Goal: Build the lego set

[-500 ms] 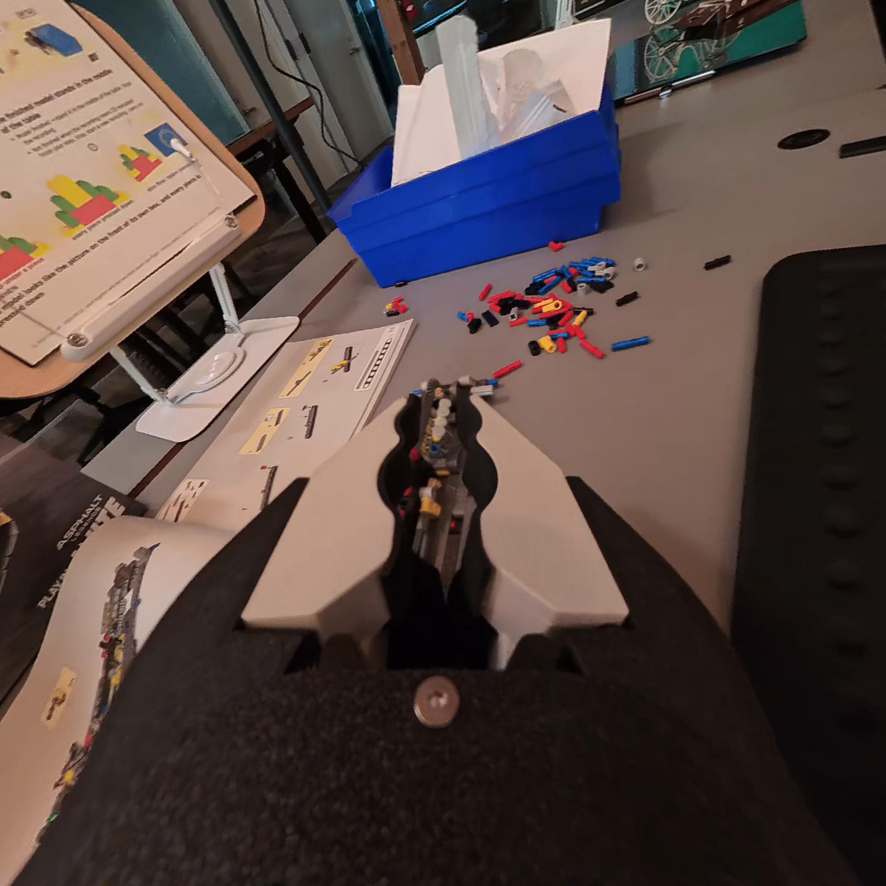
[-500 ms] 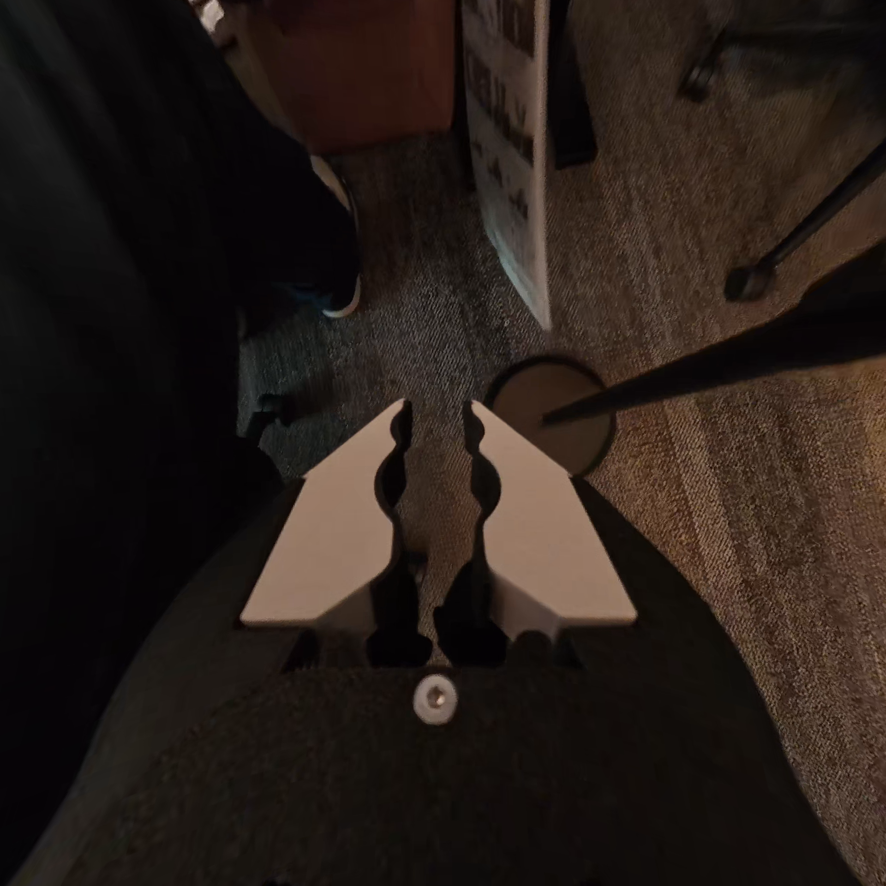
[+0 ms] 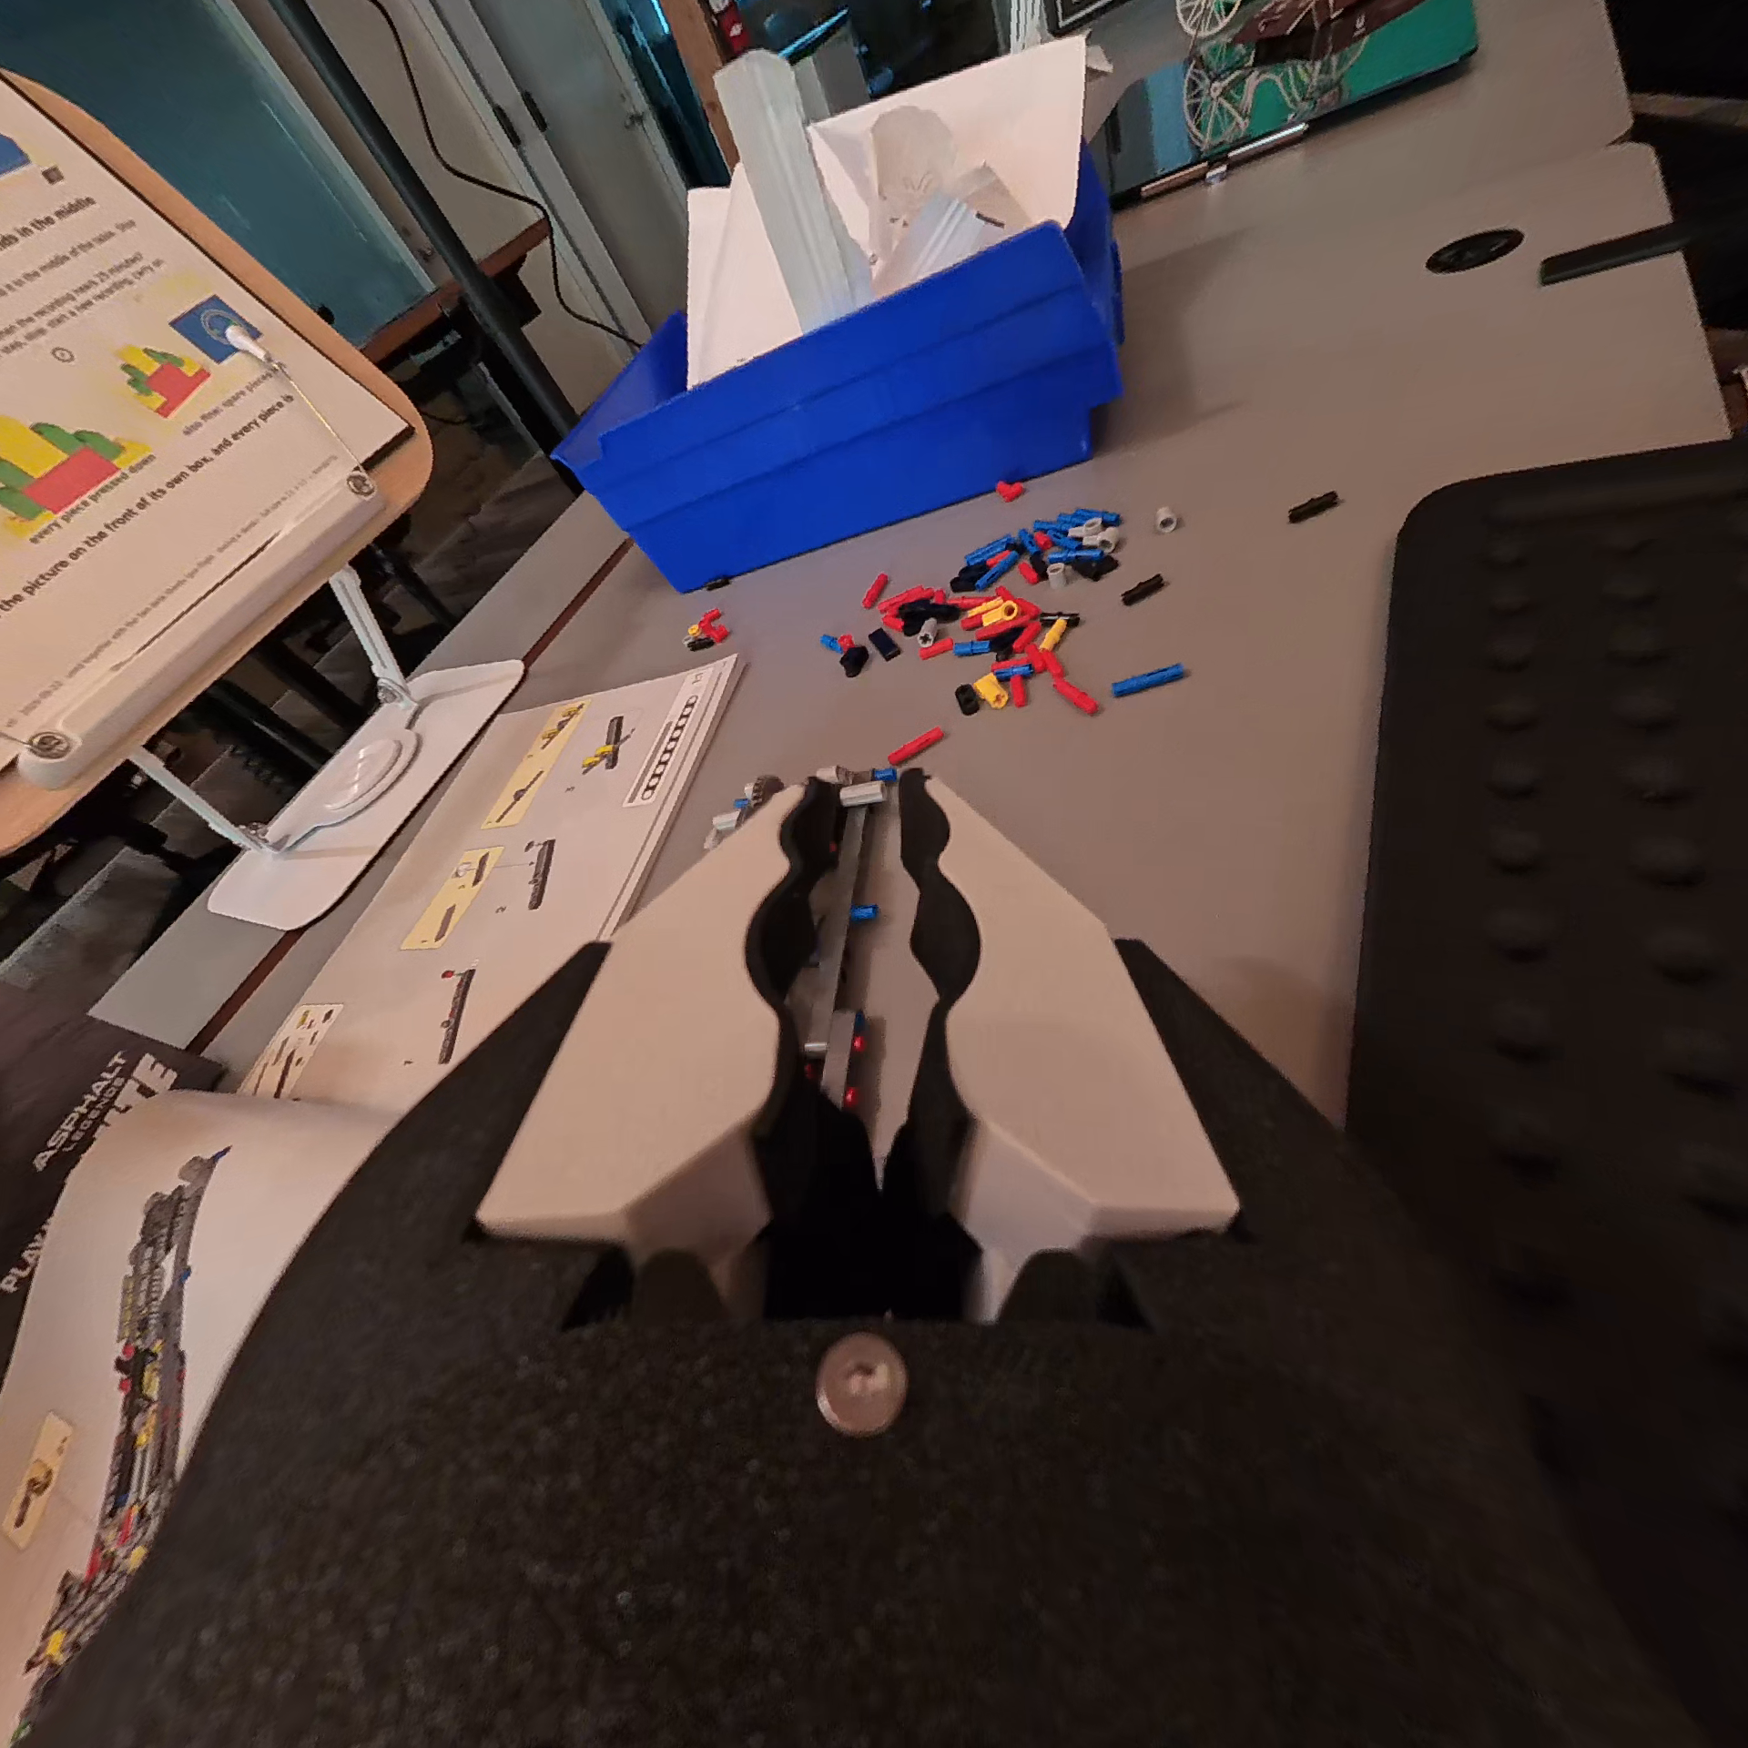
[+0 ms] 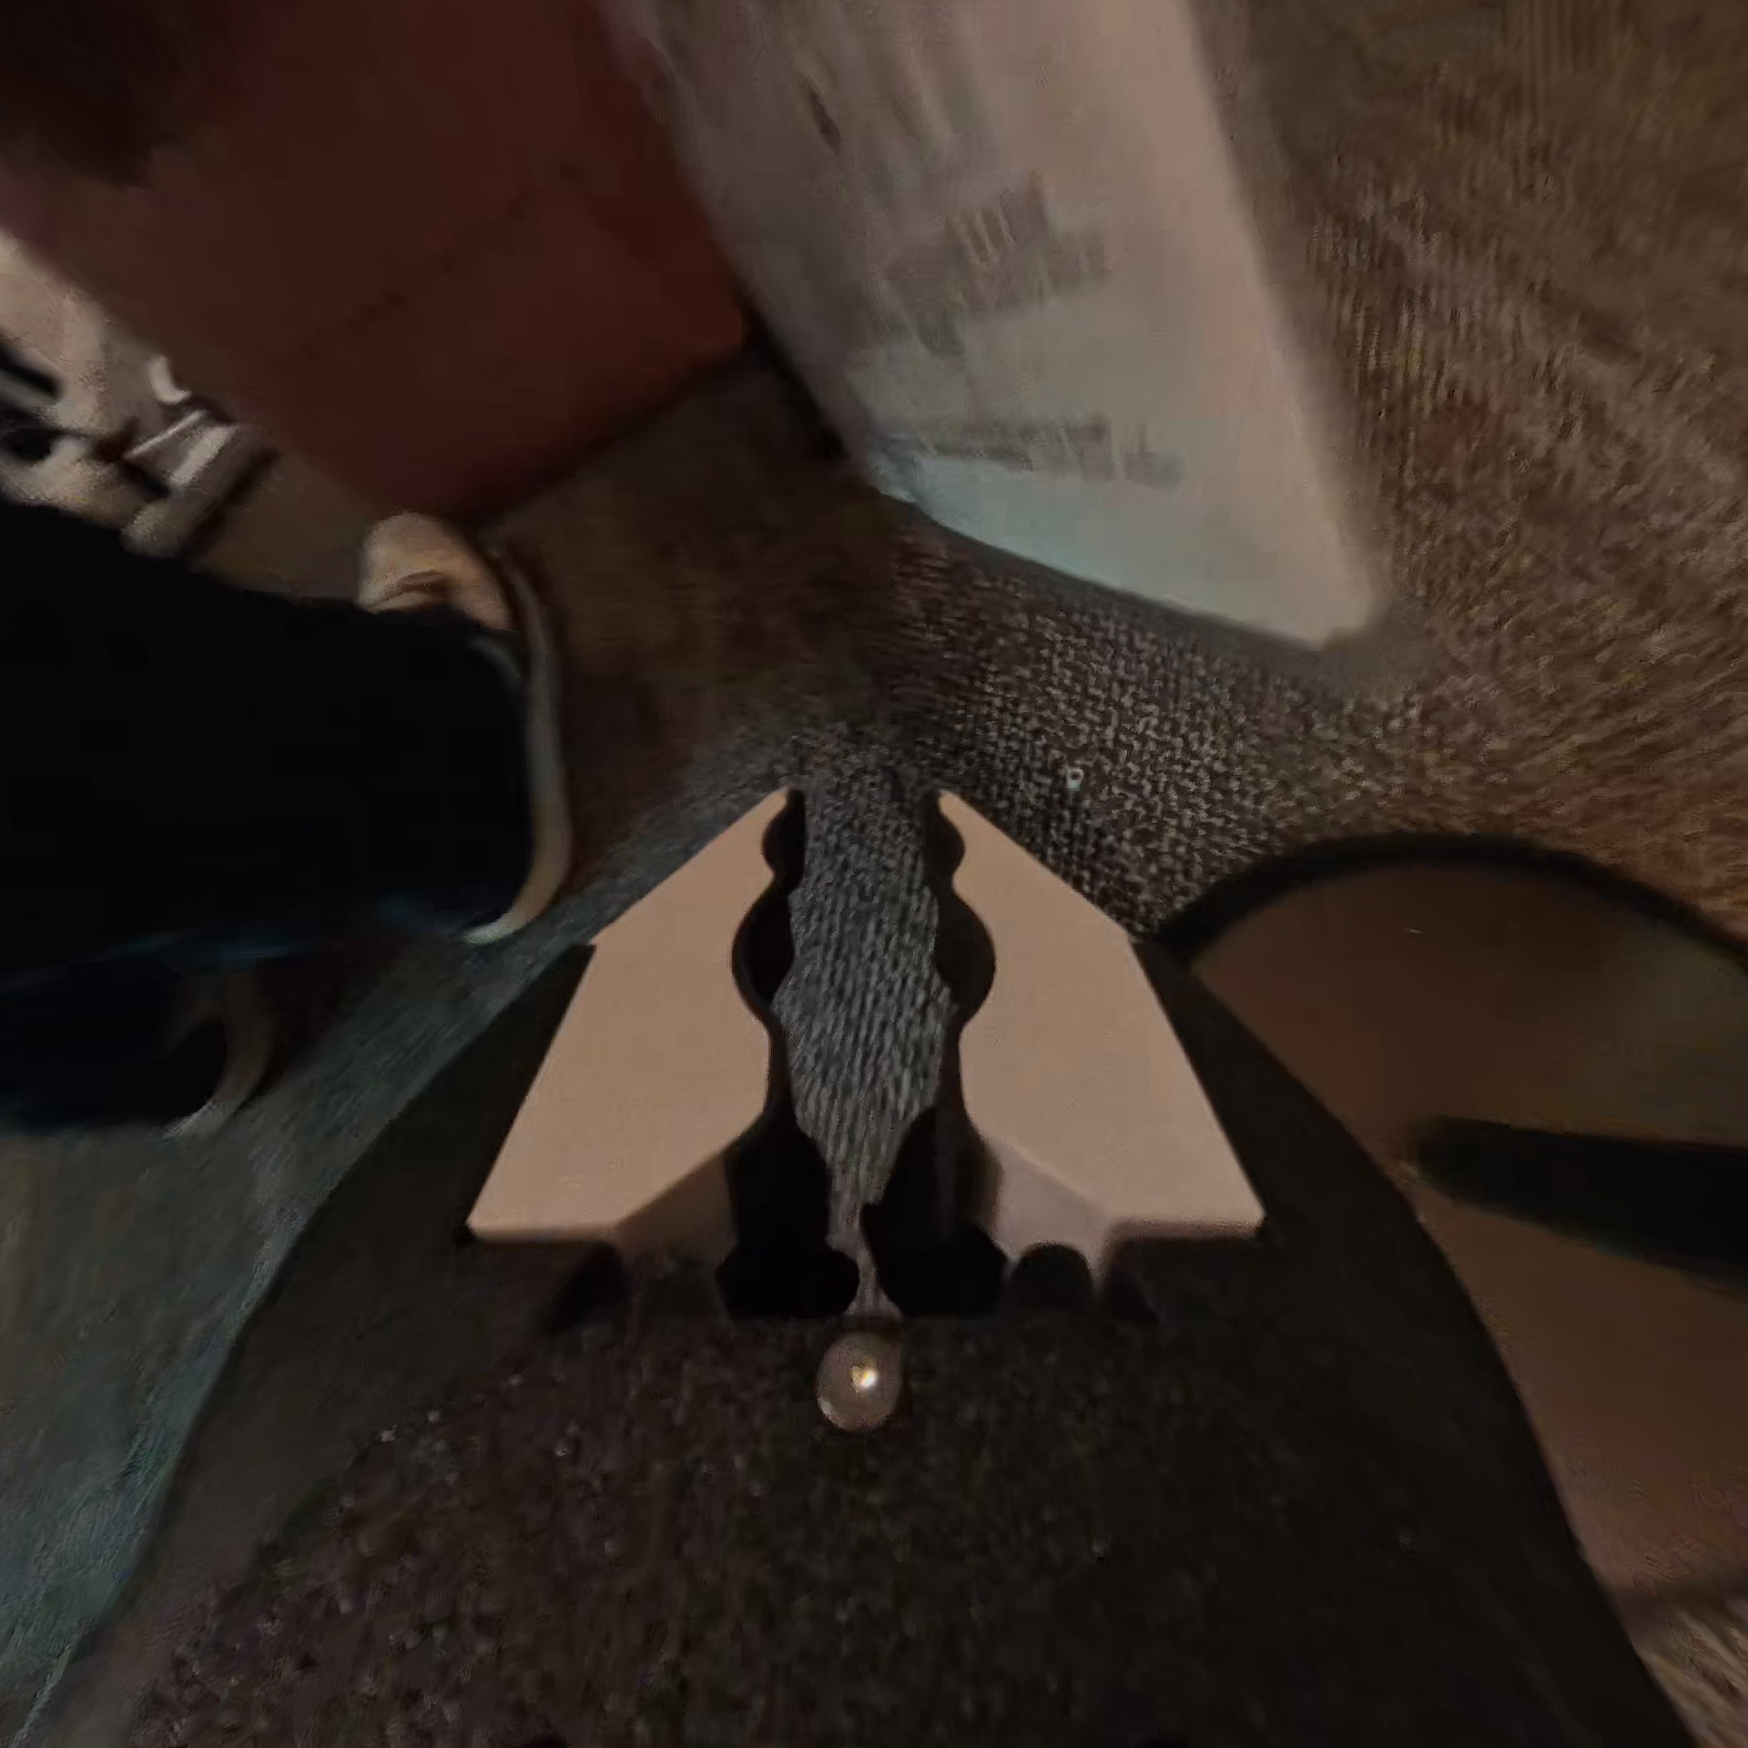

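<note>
While left hand-held gripper (image 3: 856,790) straddles grey lego assembly (image 3: 845,932) unclamped, right hand-held gripper (image 4: 865,804) gapes over carpet (image 4: 1040,719).

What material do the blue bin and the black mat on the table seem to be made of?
The blue bin looks like moulded hard plastic: smooth walls with a soft sheen and a stepped rim. The black mat looks like matte rubber or foam, judging by its dull surface and rows of raised bumps; which one, I cannot tell.

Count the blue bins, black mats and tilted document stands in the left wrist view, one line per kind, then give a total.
Blue bin: 1
Black mat: 1
Tilted document stand: 1
Total: 3
</note>
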Tool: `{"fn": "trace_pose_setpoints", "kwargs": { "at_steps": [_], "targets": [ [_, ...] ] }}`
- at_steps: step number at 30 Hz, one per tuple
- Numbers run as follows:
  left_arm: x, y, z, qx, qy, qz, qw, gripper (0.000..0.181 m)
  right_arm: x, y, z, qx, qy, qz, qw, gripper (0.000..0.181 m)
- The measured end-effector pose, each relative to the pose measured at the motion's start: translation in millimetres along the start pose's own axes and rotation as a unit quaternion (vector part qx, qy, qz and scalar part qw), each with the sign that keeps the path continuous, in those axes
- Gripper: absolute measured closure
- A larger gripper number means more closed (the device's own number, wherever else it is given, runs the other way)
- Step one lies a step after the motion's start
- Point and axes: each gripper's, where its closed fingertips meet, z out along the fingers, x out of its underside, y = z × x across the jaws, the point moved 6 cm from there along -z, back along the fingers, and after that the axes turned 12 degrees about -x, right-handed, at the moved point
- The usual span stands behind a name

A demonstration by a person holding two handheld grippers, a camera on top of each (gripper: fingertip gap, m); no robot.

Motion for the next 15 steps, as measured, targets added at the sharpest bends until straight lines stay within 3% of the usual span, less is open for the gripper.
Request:
{"fn": "trace_pose_setpoints", "kwargs": {
  "at_steps": [2, 4, 7, 9, 15],
  "targets": [
    [-4, -3, -2, 0.006, -0.018, 0.000, 1.000, 0.169, 29, -35, 53, 0.055, 0.005, 0.003, 0.998, 0.158],
    [-9, -9, -3, 0.016, -0.032, 0.002, 0.999, 0.169, 58, -69, 85, 0.151, 0.018, 0.030, 0.988, 0.161],
    [-13, -19, -1, 0.033, -0.032, 0.014, 0.999, 0.169, 83, -90, 117, 0.168, -0.002, 0.089, 0.982, 0.160],
    [-12, -27, 1, 0.049, -0.023, 0.023, 0.998, 0.168, 85, -92, 134, 0.151, -0.014, 0.087, 0.985, 0.159],
    [-5, -43, -1, 0.079, -0.015, 0.055, 0.995, 0.168, 76, -110, 157, 0.209, -0.012, 0.027, 0.977, 0.160]
  ]
}}
